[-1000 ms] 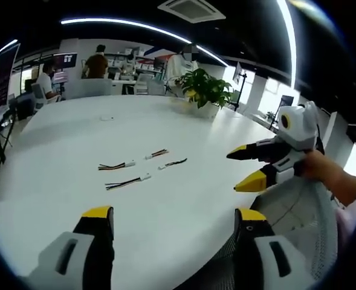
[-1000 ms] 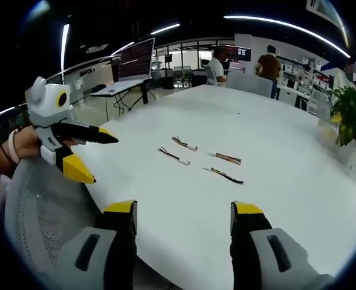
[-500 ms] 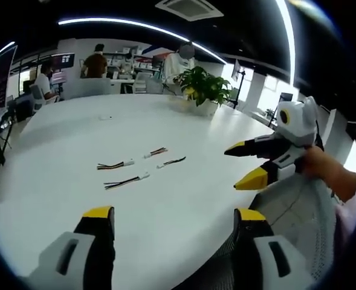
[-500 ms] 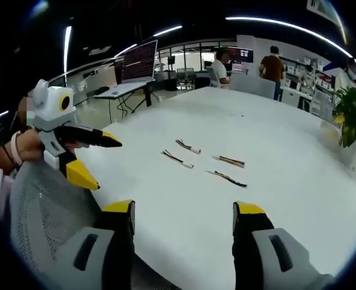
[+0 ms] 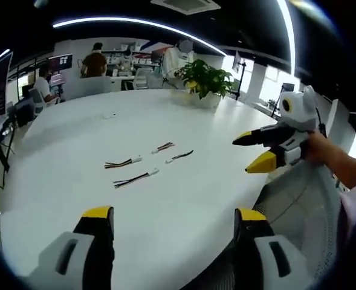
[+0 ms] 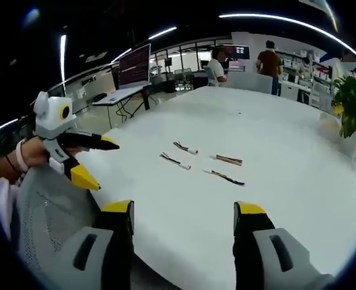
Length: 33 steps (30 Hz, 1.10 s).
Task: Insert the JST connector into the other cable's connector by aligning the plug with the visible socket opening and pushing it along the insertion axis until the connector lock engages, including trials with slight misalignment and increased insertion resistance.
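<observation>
A: Left gripper [image 5: 173, 219] sits low at the near edge of the white table [image 5: 75, 157], yellow-tipped jaws spread wide, nothing between them.

B: Same on the other side: right gripper [image 6: 183, 212] has its jaws apart and bare. Each one also hovers at the side of the other's view, gaping over the mesh chair back [image 6: 45, 211].

A: And the cables?

B: Four short ones out on the table, well ahead of both grippers. In the left gripper view, two lie nearer – the front cable [image 5: 135, 179] and the left cable [image 5: 122, 163] – with the far cable [image 5: 164, 147] and the dark cable [image 5: 181, 156] behind.

A: All apart?

B: Lying separately – no plug in any socket. By my read nothing is done: picking up, aligning, pushing to the click all remain.
</observation>
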Each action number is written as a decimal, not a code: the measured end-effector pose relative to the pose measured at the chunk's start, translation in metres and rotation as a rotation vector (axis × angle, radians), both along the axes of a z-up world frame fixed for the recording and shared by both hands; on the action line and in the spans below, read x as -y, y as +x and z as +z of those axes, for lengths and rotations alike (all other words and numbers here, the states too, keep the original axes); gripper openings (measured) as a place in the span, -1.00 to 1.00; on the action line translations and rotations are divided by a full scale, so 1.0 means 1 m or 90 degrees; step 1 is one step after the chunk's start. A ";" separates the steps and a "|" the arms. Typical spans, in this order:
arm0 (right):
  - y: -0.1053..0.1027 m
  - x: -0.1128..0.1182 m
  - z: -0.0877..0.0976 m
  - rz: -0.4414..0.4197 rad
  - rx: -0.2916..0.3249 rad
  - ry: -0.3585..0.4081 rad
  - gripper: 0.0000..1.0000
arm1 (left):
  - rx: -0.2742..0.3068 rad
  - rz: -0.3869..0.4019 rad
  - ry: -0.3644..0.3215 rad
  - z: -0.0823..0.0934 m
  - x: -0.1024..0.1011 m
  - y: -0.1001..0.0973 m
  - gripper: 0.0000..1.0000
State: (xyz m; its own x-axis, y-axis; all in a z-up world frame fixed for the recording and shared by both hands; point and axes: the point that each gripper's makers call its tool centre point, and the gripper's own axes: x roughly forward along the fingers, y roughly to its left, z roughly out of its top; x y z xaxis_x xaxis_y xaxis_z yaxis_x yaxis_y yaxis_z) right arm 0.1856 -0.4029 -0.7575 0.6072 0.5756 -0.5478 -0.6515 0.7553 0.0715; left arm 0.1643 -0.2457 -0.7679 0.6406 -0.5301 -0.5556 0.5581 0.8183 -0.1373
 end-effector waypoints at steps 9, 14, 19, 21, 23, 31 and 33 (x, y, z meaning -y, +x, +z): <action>0.015 0.008 0.021 -0.014 0.052 -0.013 0.19 | 0.021 0.012 -0.016 0.013 -0.011 0.015 0.60; 0.023 0.009 0.032 -0.015 0.071 -0.016 0.18 | 0.034 0.011 -0.005 0.020 -0.016 0.023 0.60; 0.026 0.006 0.040 -0.004 0.084 -0.027 0.16 | 0.051 0.005 0.000 0.029 -0.018 0.031 0.60; 0.027 0.006 0.043 0.000 0.089 -0.033 0.16 | 0.055 0.004 0.000 0.031 -0.019 0.033 0.59; 0.028 0.006 0.045 0.001 0.090 -0.034 0.15 | 0.060 0.004 -0.001 0.034 -0.020 0.036 0.59; 0.041 0.004 0.053 0.014 0.106 -0.044 0.12 | 0.079 -0.003 0.001 0.043 -0.022 0.049 0.58; 0.047 0.004 0.053 0.019 0.111 -0.047 0.09 | 0.081 -0.004 0.003 0.043 -0.023 0.053 0.57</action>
